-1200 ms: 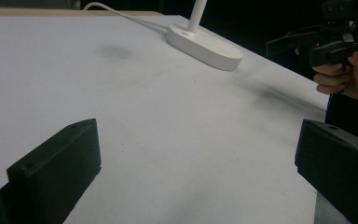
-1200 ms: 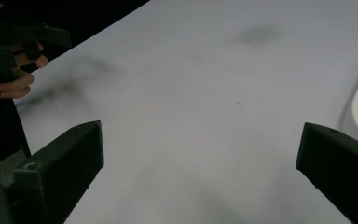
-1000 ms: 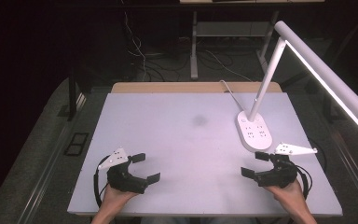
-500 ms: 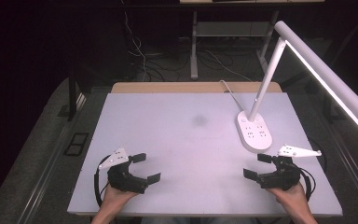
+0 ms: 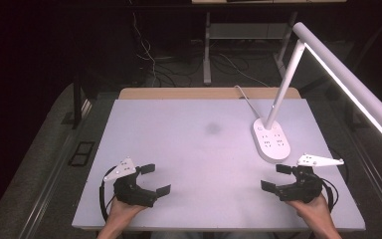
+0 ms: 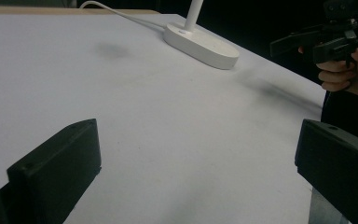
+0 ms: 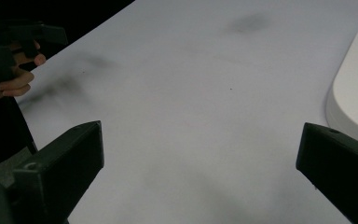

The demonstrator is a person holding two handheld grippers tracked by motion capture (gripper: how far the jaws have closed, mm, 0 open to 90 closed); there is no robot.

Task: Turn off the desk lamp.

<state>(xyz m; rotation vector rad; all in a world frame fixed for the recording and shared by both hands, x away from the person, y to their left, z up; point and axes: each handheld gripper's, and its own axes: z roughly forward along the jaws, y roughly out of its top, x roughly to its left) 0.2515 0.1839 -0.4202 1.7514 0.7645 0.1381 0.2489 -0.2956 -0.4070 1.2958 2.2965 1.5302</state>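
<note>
High view: lamp base [image 5: 271, 140] just beyond right gripper [image 5: 276, 177]; both it and left gripper [image 5: 155, 179] gape wide, empty.

My high view looks forward and down on the whole table [image 5: 179, 134], with the lamp base [image 5: 271, 141] far right. My left gripper view sits low over the near edge, facing across toward the lamp base [image 6: 200, 41]. My right gripper view sits just beside that base [image 7: 356, 100], facing left. All three share it.
</note>
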